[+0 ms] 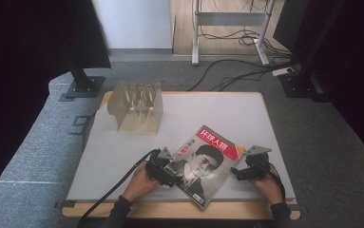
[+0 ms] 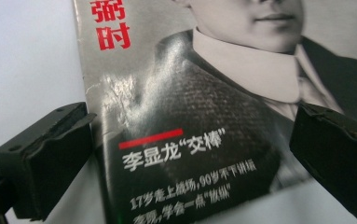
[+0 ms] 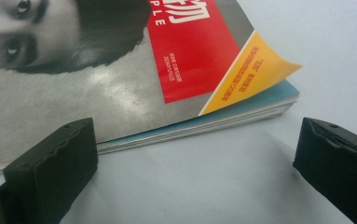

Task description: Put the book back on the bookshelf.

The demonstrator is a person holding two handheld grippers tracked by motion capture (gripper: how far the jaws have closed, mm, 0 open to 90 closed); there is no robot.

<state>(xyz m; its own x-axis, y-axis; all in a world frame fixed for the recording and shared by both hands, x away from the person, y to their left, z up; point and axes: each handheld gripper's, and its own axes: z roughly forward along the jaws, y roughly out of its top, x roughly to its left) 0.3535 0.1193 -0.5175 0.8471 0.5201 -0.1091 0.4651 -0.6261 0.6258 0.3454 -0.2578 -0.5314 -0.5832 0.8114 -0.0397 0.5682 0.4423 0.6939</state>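
Magazine (image 1: pixel 208 164) lies askew on the near part of the white table (image 1: pixel 246 114), between the two grippers. Left gripper (image 1: pixel 166 170) is over its left corner, jaws spread wide above the cover, one past the spine edge and one over the dark jacket in the left gripper view (image 2: pixel 190 140). Right gripper (image 1: pixel 246 172) sits on the table just beside the magazine's right edge, jaws also spread, facing the page edges and the curled orange cover corner (image 3: pixel 260 74). Farther back stands a wooden rack (image 1: pixel 136 107).
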